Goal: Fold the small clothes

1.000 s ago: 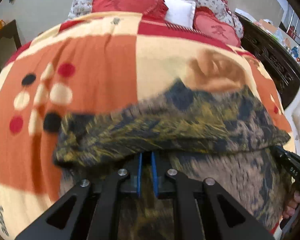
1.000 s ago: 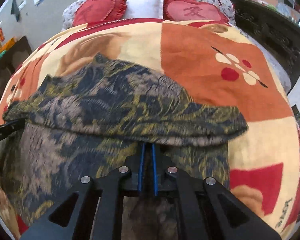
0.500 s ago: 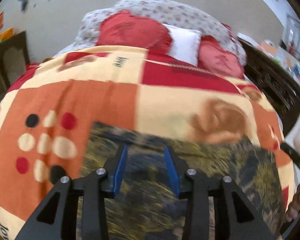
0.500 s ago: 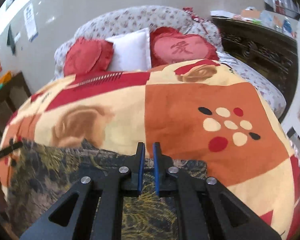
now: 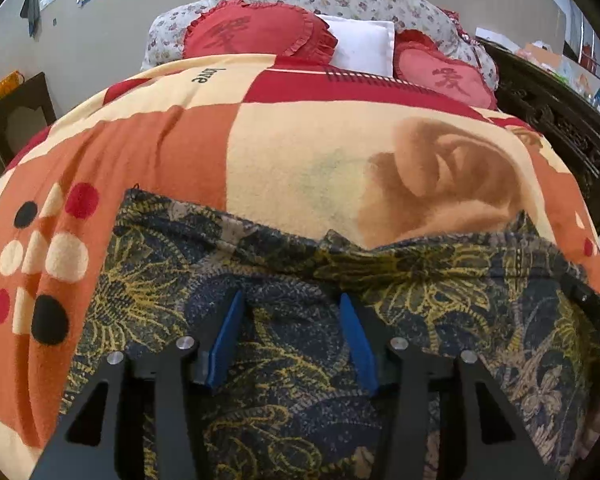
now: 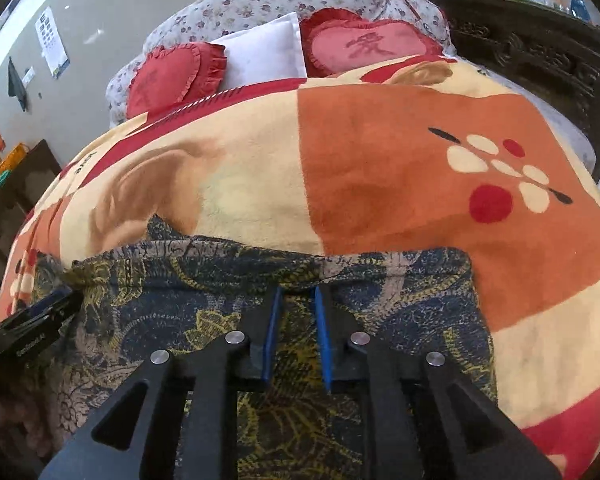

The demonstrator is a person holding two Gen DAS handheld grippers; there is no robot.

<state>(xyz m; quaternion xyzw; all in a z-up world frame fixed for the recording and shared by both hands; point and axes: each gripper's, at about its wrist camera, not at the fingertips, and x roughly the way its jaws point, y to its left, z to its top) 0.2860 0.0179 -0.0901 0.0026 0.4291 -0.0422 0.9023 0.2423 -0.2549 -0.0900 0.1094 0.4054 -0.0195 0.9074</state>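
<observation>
Working on the bed, we have the patterned garment lying flat on the orange-and-cream blanket, near its foot end. Its far edge looks doubled over, so we judge one fold laid and just let go. Both the left tongs and the right tongs hover over the cloth, released and holding nothing. Next we would need a fresh grasp on an edge for a second fold.

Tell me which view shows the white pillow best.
The right wrist view: the white pillow shows a broad face between the red cushions. In the left wrist view the white pillow is mostly hidden behind them.
</observation>
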